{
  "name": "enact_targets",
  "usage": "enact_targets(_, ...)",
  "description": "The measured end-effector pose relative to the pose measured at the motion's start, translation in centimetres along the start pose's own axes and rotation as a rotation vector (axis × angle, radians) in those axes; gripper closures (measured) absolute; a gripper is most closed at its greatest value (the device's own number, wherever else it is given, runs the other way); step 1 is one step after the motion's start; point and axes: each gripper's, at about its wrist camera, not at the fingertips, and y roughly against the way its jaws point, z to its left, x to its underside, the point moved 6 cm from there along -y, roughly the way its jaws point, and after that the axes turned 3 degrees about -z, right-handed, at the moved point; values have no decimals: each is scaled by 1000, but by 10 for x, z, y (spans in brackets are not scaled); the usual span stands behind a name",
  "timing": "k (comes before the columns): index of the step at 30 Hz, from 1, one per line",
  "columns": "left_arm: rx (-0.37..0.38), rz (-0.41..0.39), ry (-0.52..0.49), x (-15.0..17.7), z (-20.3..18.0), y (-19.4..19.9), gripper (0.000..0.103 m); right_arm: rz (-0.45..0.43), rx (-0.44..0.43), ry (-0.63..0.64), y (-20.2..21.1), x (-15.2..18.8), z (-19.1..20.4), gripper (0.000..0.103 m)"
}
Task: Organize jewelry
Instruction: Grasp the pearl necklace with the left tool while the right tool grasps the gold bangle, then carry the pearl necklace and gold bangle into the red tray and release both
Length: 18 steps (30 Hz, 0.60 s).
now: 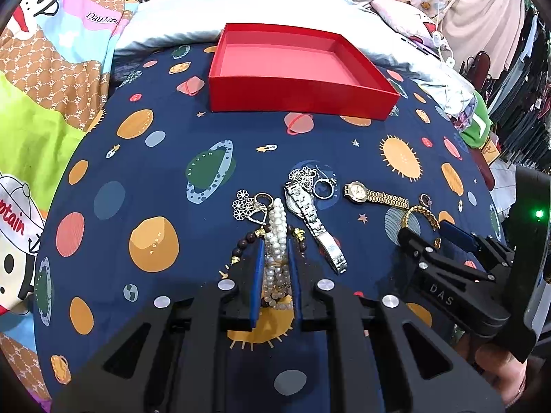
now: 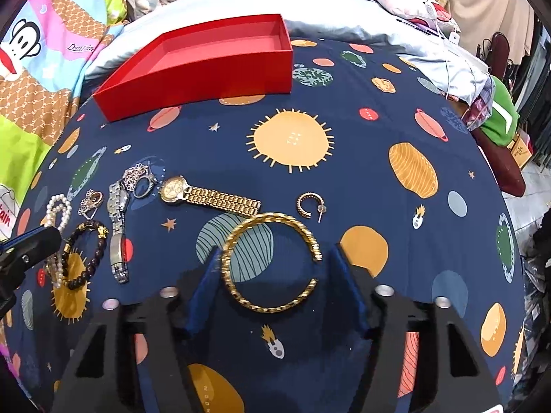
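Jewelry lies on a planet-print bed cover [image 2: 344, 110], near an empty red box [image 1: 303, 99]. Left tool [image 1: 277, 241] is clamped on a pearl bracelet [image 1: 278, 227]. Right tool [image 2: 275, 258] stands partly open around a gold bangle [image 2: 272, 261], pads apart from it. Only the right view shows a gold hoop earring [image 2: 308, 201] clearly; the left view shows the pearls gripped.
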Motion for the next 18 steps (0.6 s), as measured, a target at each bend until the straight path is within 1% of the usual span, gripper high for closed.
enact_targets(4,4,-3,-9,0,-3,1,90,6,-23,-10,2,1,0,48)
enact_targets(9,9,-11,-12,0,-6,6,90,21,-79,-62,9,2,-3,48)
enact_targets(18,7,-41,-27,-14,-11,15,90,-37,-93,-37,37,-10,3,48)
